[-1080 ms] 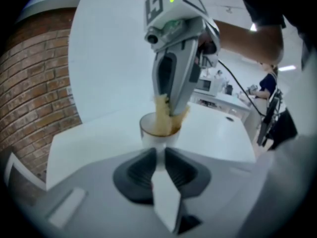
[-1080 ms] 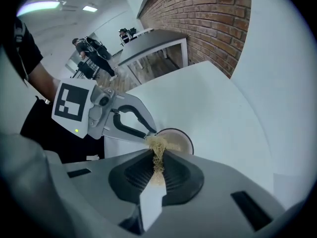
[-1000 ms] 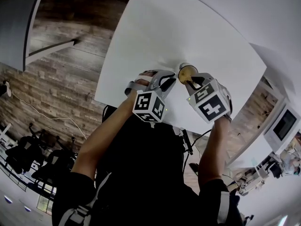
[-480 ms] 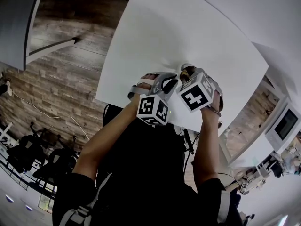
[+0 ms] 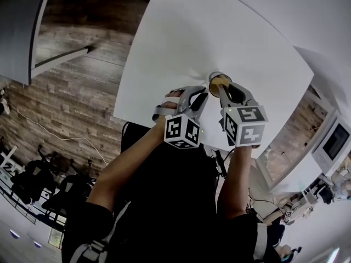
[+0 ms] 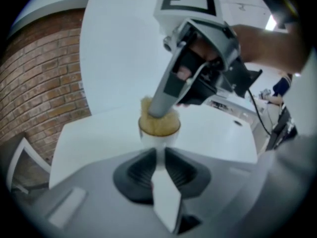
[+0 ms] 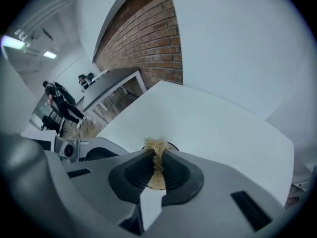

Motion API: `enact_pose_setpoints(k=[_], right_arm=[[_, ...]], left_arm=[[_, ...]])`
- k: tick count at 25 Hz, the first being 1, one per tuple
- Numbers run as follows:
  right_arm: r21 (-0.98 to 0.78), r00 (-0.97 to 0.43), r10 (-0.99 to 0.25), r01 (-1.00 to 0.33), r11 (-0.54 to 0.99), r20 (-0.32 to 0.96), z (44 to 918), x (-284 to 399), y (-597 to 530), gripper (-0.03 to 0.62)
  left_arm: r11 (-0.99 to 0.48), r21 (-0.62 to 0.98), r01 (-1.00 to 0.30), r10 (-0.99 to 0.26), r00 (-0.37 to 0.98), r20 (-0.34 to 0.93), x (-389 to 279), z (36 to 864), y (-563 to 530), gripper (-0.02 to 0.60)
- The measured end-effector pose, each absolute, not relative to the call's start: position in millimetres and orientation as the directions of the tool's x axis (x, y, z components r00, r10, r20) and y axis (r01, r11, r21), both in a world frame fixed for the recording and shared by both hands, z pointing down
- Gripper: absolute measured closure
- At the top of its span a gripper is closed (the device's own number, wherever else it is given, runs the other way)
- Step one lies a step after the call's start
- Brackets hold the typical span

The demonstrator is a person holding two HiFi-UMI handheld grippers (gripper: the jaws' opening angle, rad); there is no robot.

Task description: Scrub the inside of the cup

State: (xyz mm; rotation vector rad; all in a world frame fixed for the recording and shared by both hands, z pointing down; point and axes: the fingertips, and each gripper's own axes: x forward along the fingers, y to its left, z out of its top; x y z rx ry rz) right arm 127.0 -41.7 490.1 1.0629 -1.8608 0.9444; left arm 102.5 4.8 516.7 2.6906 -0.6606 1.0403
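The left tongs [image 6: 159, 151] clenched the cup [image 6: 158, 137] by the surface's [image 5: 219, 26] near edge; the right tongs [image 7: 157, 158] pinched the scrubber [image 6: 159, 121] inside it; open surface stretched beyond.

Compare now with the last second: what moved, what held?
The right gripper, shut on the scrub pad inside the cup, swung left over the cup, then back right, rolling so its marker cube shows different faces. No grip taken or released. The left gripper kept clamping the cup, which stayed put on the table.
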Motion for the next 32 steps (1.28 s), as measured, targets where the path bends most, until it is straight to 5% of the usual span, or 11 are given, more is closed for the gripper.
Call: enact_pose_setpoints(k=[6, 19, 32], right_arm=[[-0.153, -0.284, -0.333, -0.917, 0.369, 0.899, 497, 125, -42, 0.565], [-0.036, -0.12, -0.086, -0.76, 0.649, 0.989, 534, 110, -33, 0.565], [0.23, 0.0, -0.316, -0.684, 0.692, 0.949, 506, 127, -40, 0.565]], left_arm=[[-0.891, -0.001, -0.454, -0.337, 0.659, 0.672, 102, 516, 5, 0.523], [-0.903, -0.016, -0.43, -0.329, 0.666, 0.669, 102, 516, 9, 0.517], [-0.891, 0.007, -0.454, -0.328, 0.654, 0.682, 104, 520, 7, 0.523]])
